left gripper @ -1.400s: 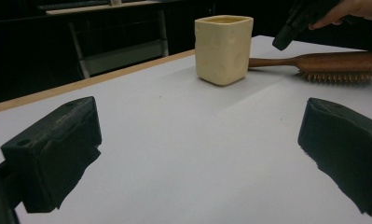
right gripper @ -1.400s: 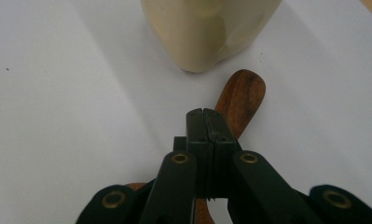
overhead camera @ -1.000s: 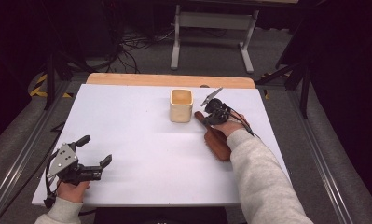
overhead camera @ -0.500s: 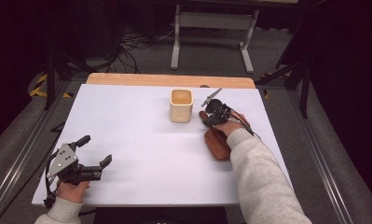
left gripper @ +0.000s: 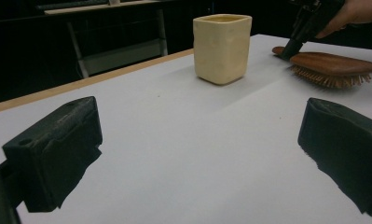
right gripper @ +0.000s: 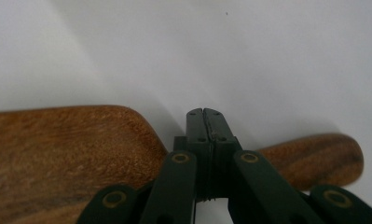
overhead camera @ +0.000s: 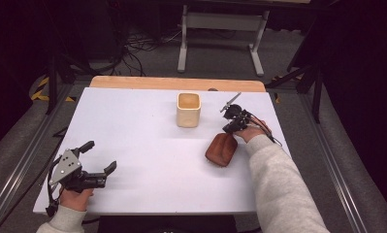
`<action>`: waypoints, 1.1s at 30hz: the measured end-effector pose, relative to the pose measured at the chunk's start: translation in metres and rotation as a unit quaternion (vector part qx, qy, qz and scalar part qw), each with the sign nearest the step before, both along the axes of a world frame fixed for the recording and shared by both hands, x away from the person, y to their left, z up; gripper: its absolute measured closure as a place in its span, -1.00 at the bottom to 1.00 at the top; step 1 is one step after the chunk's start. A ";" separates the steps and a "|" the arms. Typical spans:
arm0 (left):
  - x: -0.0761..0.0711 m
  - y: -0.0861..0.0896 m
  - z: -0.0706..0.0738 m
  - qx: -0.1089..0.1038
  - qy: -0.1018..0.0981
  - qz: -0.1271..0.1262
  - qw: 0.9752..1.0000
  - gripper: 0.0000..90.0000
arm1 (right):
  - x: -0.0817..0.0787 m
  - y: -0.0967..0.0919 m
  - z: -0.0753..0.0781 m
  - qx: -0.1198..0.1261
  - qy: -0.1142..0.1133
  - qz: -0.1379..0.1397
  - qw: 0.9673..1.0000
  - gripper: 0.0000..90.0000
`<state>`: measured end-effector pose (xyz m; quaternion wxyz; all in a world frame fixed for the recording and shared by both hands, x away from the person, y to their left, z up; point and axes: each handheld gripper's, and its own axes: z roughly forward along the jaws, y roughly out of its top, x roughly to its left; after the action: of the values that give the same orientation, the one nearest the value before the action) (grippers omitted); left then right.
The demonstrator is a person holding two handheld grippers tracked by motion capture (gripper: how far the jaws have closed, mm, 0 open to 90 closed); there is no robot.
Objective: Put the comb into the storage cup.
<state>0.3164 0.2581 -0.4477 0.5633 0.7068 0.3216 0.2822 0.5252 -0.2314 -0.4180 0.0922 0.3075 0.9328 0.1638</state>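
resting right of centre in the high view, wooden hairbrush (overhead camera: 221, 149) lies bristles-down on the white table (overhead camera: 133, 126), handle toward the upper right. right gripper (overhead camera: 231, 124) sits over the handle (right gripper: 314, 156), jaws pressed together, nothing between them; they cross in front of the brush neck. cream cup (overhead camera: 188, 109) stands upright just up-left of the brush, apart from it. left gripper (overhead camera: 100, 158), lower left, jaws wide apart, holds nothing.
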 end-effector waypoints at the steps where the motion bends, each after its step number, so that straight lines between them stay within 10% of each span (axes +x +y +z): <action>1: 0.000 0.000 0.000 0.000 0.000 0.000 1.000 -0.99 | -0.001 -0.002 0.000 0.000 0.000 -0.002 1.000 0.99; 33: 0.000 -0.002 0.000 0.000 0.000 -0.002 1.000 -0.99 | -0.065 -0.036 -0.009 -0.026 0.043 -0.018 0.999 0.99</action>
<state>0.3164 0.2562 -0.4474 0.5640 0.7074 0.3204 0.2807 0.4601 -0.2673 -0.4268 0.0631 0.3288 0.9340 0.1247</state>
